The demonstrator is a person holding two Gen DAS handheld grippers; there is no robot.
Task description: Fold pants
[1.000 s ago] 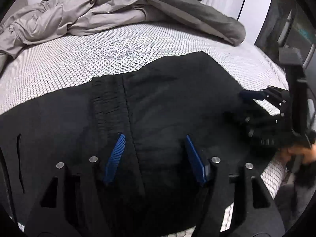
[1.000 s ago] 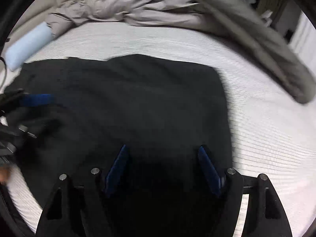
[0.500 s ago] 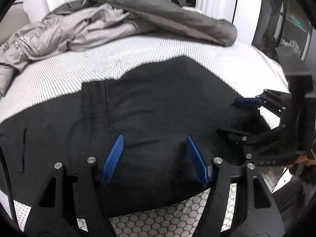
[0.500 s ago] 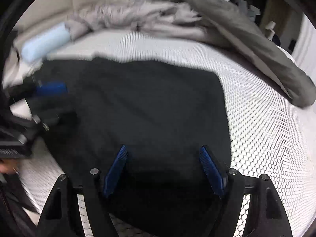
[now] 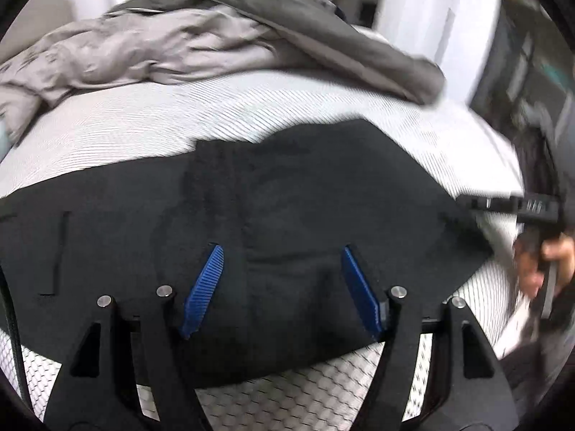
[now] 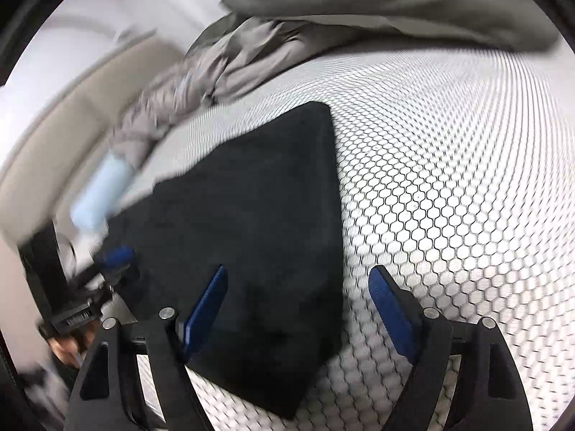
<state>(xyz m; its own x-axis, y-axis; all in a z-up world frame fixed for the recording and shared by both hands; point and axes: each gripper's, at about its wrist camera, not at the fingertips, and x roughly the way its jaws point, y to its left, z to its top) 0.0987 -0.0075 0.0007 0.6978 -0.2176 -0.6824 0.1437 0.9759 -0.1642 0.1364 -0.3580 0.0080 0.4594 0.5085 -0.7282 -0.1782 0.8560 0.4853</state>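
Note:
The black pants (image 5: 287,208) lie flat in a folded block on the white honeycomb-patterned bed; they also show in the right wrist view (image 6: 258,222). My left gripper (image 5: 280,283) is open and empty, hovering over the near edge of the pants. My right gripper (image 6: 298,305) is open and empty, above the pants' right edge, one finger over cloth and one over the bed. The right gripper shows blurred at the right of the left wrist view (image 5: 517,208); the left gripper shows at the left of the right wrist view (image 6: 107,269).
A crumpled grey duvet (image 5: 215,36) lies along the far side of the bed (image 6: 449,179), also in the right wrist view (image 6: 323,18). A light blue roll (image 6: 97,194) lies at the left by a beige headboard (image 6: 72,107). The bed's near edge is just below both grippers.
Both grippers have pulled back and up from the pants, staying open. The right gripper has swung to the right, so its view now shows the pants' right edge and bare bed.

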